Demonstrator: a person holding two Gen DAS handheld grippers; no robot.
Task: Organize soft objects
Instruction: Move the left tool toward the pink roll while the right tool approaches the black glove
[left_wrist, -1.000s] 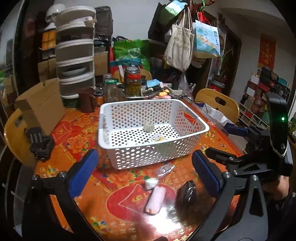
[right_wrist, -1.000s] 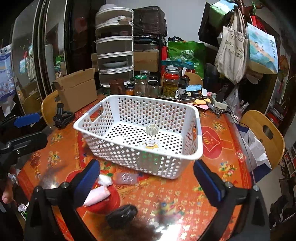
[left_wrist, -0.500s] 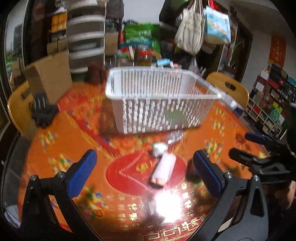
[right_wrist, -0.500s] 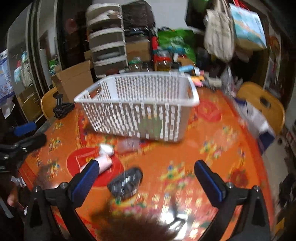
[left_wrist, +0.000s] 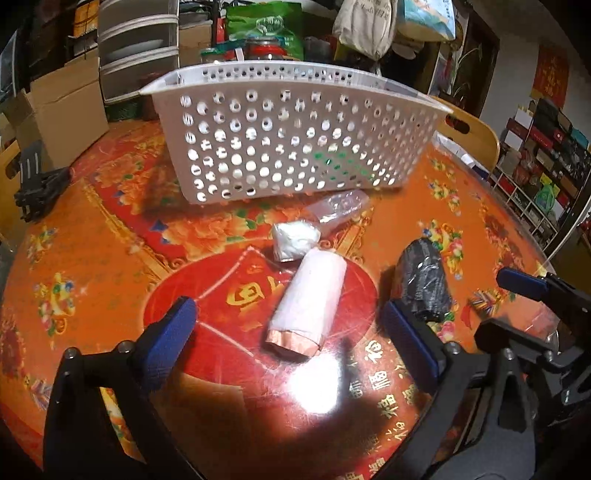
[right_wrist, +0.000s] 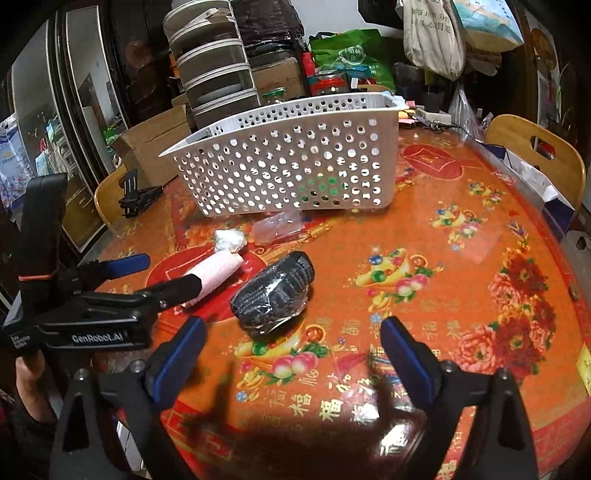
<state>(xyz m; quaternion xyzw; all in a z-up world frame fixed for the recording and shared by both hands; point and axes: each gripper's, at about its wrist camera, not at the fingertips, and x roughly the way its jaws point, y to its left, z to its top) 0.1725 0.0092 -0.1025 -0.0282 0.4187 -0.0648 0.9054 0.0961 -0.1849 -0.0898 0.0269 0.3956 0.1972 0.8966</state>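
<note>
Pink roll (left_wrist: 308, 302) sits mid-frame between your closing, empty left gripper (left_wrist: 286, 334) jaws, so squeeze its middle softly while your right gripper (right_wrist: 291, 354), closing on nothing, goes for the black bundle (right_wrist: 273, 291).

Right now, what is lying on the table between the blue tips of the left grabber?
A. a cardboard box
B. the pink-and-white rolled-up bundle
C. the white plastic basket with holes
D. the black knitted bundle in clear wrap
B. In the left wrist view the pink-and-white rolled-up bundle lies on the table between the tips of the left gripper, whose jaws are closing but not yet touching it.
</note>
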